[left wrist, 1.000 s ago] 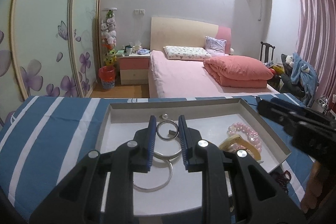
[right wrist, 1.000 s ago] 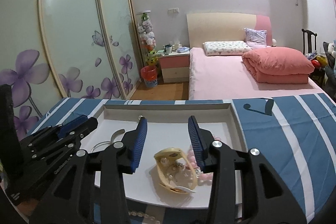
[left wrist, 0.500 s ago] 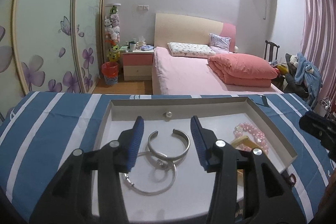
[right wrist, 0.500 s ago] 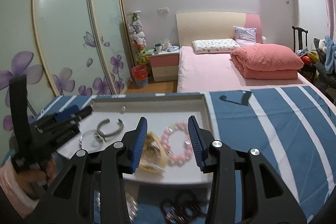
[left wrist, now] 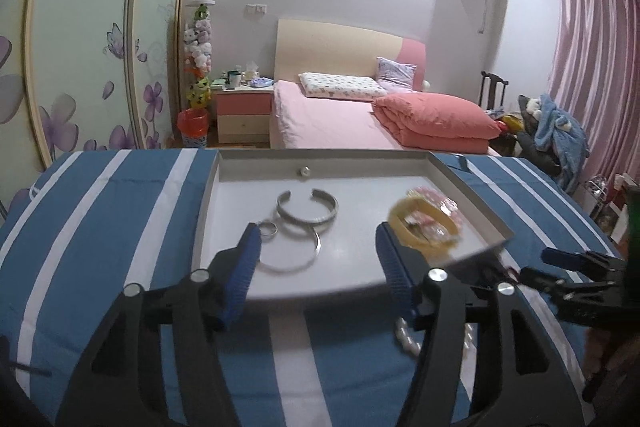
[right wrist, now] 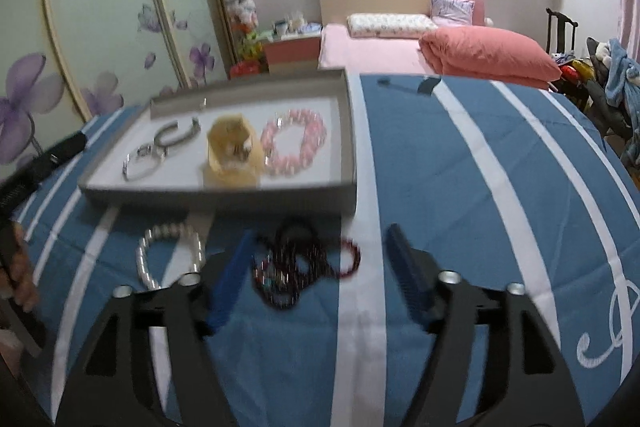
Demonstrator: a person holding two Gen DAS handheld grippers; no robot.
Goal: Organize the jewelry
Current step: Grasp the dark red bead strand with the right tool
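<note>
Both claws let go and pull back from the tray

My left claw (left wrist: 316, 251) has just spread, empty, near the silver bangles (left wrist: 298, 227) in the tray (left wrist: 472, 195); my right claw (right wrist: 320, 259), also just spread, now brackets the dark beads (right wrist: 296, 267) on the counter (right wrist: 460, 187).

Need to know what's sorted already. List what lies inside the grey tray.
Inside the grey tray: an open silver cuff, a silver bangle with a ring, a yellow piece, a pink bead bracelet, a tiny piece by the far wall. Whatever lies under the yellow piece is hidden.
</note>
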